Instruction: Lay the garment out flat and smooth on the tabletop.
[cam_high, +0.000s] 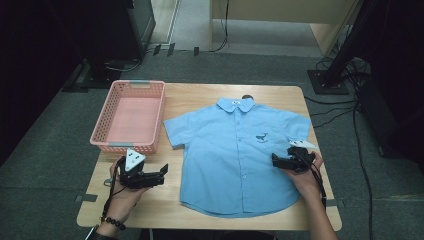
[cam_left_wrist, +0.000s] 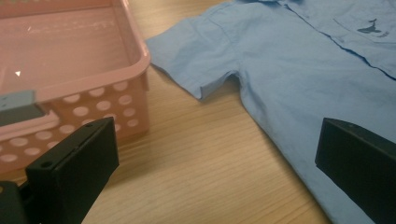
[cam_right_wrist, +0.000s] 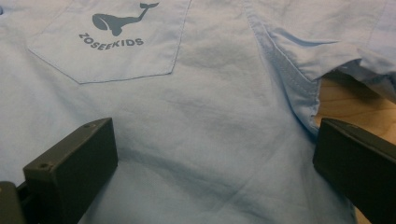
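I've got the light-blue short-sleeved cotton shirt spread flat on the wooden worktop; left gripper and right gripper flank it, fingers wide apart, empty. Next I'd pinch each side seam.

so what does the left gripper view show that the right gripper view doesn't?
Left gripper view alone: the pink basket with its perforated wall, and a wide strip of bare wooden table between the basket and the shirt's short sleeve. Right gripper view alone: the chest pocket close up, with the whale print and the lettering ZOSEEKIDS legible. Both share: the blue shirt lying flat, some table wood, and a pair of black jaws standing wide apart with nothing between them, on the left gripper and the right gripper.
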